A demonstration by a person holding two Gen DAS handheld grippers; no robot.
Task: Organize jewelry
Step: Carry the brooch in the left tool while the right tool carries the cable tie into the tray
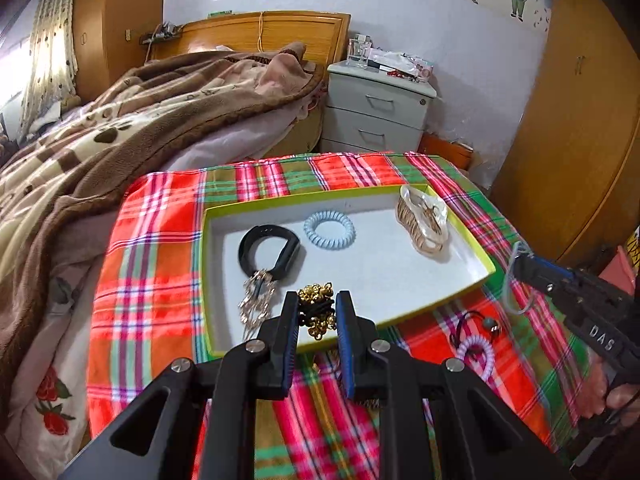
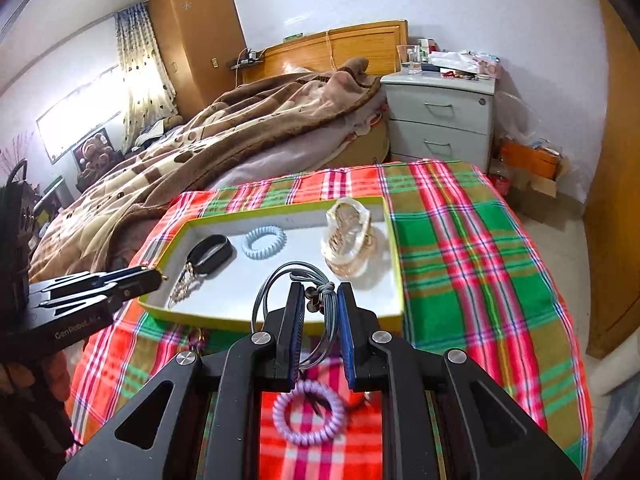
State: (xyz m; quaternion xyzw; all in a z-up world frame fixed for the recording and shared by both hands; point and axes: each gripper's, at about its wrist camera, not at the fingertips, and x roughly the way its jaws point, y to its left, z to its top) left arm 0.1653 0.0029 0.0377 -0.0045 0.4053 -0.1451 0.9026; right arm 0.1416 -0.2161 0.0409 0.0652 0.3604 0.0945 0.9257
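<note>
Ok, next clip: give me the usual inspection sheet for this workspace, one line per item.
Surface: plaid cloth over a table, beside a bed.
Job's things: shallow white tray holds a black band, a blue coil tie and a clear pouch of gold chains; a purple coil tie lies on the cloth outside it.
Clutter: nothing seen on the cloth beyond jewelry.
Grippers: left gripper shut on a gold-bead black cord; right gripper shut on grey cord loops.
Cables: nothing seen.
Surroundings: grey drawer unit, wooden wardrobe, curtain.
</note>
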